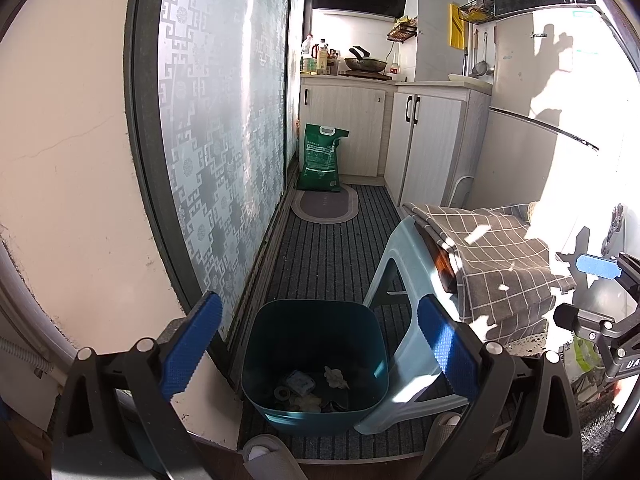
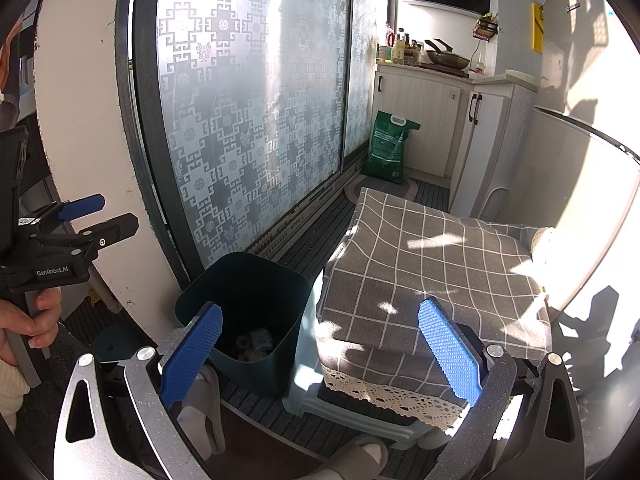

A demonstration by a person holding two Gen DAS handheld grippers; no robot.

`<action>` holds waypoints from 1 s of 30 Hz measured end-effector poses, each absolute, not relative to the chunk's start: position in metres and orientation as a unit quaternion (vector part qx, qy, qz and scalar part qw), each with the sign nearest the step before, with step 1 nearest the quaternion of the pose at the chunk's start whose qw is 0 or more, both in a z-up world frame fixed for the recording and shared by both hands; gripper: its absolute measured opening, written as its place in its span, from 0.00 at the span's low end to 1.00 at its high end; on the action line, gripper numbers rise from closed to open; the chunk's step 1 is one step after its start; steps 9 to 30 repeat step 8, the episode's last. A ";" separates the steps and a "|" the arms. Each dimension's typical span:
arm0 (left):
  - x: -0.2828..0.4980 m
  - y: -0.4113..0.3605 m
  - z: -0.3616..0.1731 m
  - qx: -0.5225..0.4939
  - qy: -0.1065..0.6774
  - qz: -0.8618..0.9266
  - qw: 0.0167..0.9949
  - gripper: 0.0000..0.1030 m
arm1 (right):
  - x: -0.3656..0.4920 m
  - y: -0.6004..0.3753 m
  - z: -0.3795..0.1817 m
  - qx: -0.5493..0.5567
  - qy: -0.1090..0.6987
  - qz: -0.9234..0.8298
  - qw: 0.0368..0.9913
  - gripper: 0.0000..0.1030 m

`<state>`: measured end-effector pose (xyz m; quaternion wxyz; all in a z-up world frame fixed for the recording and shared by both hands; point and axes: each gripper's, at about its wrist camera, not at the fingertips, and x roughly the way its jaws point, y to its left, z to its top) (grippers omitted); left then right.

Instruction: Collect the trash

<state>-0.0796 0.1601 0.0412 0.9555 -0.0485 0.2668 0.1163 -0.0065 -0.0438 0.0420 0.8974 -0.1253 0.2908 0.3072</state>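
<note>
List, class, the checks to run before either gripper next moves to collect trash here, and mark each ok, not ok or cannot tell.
1. Left gripper open and empty: ok.
2. Right gripper open and empty: ok.
3. Trash bin upright, mouth uncovered: ok.
4. Room left in the bin: ok, only a few scraps lie at the bottom.
5. Loose trash within reach outside the bin: cannot tell, none shows on the striped mat.
6. Stool with checked cloth stands close beside the bin: ok, not over its mouth.

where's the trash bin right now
The trash bin stands on the striped floor mat, between the patterned sliding door and the pale plastic stool. In the left wrist view it sits low and centre, with scraps inside.
</note>
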 end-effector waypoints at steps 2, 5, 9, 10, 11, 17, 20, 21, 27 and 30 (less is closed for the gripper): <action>-0.079 0.160 0.041 -0.050 0.268 0.116 0.955 0.97 | -0.007 -0.044 0.042 -0.125 0.291 0.307 0.897 0.97; -0.079 0.161 0.042 -0.049 0.269 0.114 0.955 0.97 | -0.006 -0.044 0.042 -0.125 0.291 0.307 0.897 0.97; -0.079 0.161 0.042 -0.049 0.268 0.114 0.956 0.97 | -0.007 -0.043 0.042 -0.125 0.291 0.307 0.897 0.97; -0.079 0.161 0.042 -0.049 0.268 0.114 0.956 0.97 | -0.007 -0.043 0.042 -0.125 0.291 0.307 0.897 0.97; -0.079 0.161 0.042 -0.049 0.268 0.114 0.956 0.97 | -0.007 -0.043 0.042 -0.125 0.291 0.307 0.897 0.97; -0.079 0.161 0.042 -0.049 0.268 0.114 0.956 0.97 | -0.007 -0.043 0.042 -0.125 0.291 0.307 0.897 0.97; -0.079 0.161 0.042 -0.049 0.268 0.114 0.956 0.97 | -0.007 -0.043 0.042 -0.125 0.291 0.307 0.897 0.97; -0.079 0.161 0.042 -0.049 0.268 0.114 0.956 0.97 | -0.007 -0.043 0.042 -0.125 0.291 0.307 0.897 0.97; -0.079 0.161 0.042 -0.049 0.268 0.114 0.956 0.97 | -0.007 -0.043 0.042 -0.125 0.291 0.307 0.897 0.97; -0.079 0.161 0.042 -0.049 0.268 0.114 0.956 0.97 | -0.007 -0.043 0.042 -0.125 0.291 0.307 0.897 0.97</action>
